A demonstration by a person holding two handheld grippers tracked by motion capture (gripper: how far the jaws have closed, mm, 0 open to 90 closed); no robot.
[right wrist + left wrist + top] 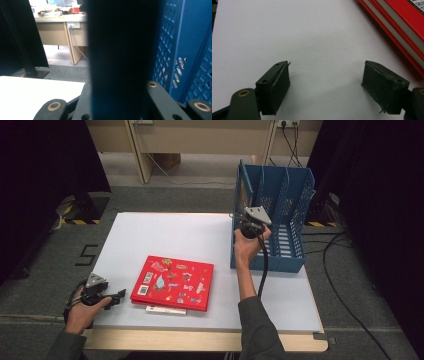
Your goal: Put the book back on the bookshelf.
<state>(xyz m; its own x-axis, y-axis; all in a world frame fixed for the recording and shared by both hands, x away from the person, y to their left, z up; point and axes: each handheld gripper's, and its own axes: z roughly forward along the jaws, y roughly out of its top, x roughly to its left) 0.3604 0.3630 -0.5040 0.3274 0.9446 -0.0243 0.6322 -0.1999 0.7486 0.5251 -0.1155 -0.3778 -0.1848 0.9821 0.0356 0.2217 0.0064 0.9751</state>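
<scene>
Resting at the left edge of the white desk [210, 240], the left hand-held gripper [118, 296] sits with its jaws wide apart and nothing between them, the bare desk top showing between its pads [274, 87] in the left gripper view. Just to its right lies the red book [172, 283], flat on the desk with a second thin volume peeking from beneath it, untouched. Farther right, the right hand-held gripper [240, 215] is up against the left wall of the blue file rack [292, 205], and in the right gripper view a dark upright book [120, 50] stands between its jaws, which look closed on it or nearly so; how firmly it grips I cannot tell. The step in hand seems to be shelving this book in the rack's leftmost slot. Next, I judge, the right jaws must part fully and draw back without tipping the book, then the red book needs picking up
</scene>
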